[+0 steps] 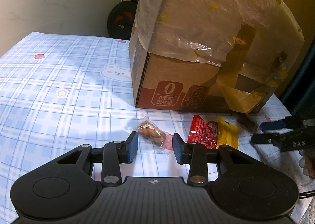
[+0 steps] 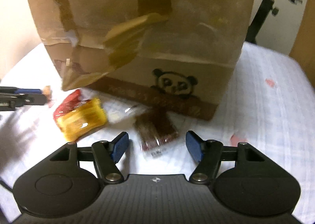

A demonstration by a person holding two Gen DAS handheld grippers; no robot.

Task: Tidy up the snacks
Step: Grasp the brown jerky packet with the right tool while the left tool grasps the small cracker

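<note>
So both grippers are parked low over the snack pile in front of the cardboard box (image 1: 196, 50), which I'm guessing is where everything ends up.

Left gripper (image 1: 155, 148): jaws apart with nothing pinched. The clear-wrapped brown pastry (image 1: 151, 132) lies just ahead of the fingertips, angled across the gap and nearer the left pad, so it looks lined up for a grab. Off past the right finger sit the red packet (image 1: 200, 133) and the yellow packet (image 1: 227, 135), touching each other on the blue plaid cloth (image 1: 59, 86).

Right gripper (image 2: 157, 148): also open and empty. The dark brown snack in a clear wrapper (image 2: 155, 131) is between the two pads but touching neither, its near end poking into the gap. That view is blurry, so I can't tell what the snack is. I'd say straddling it like that is setup for a squeeze across its narrow side.
</note>
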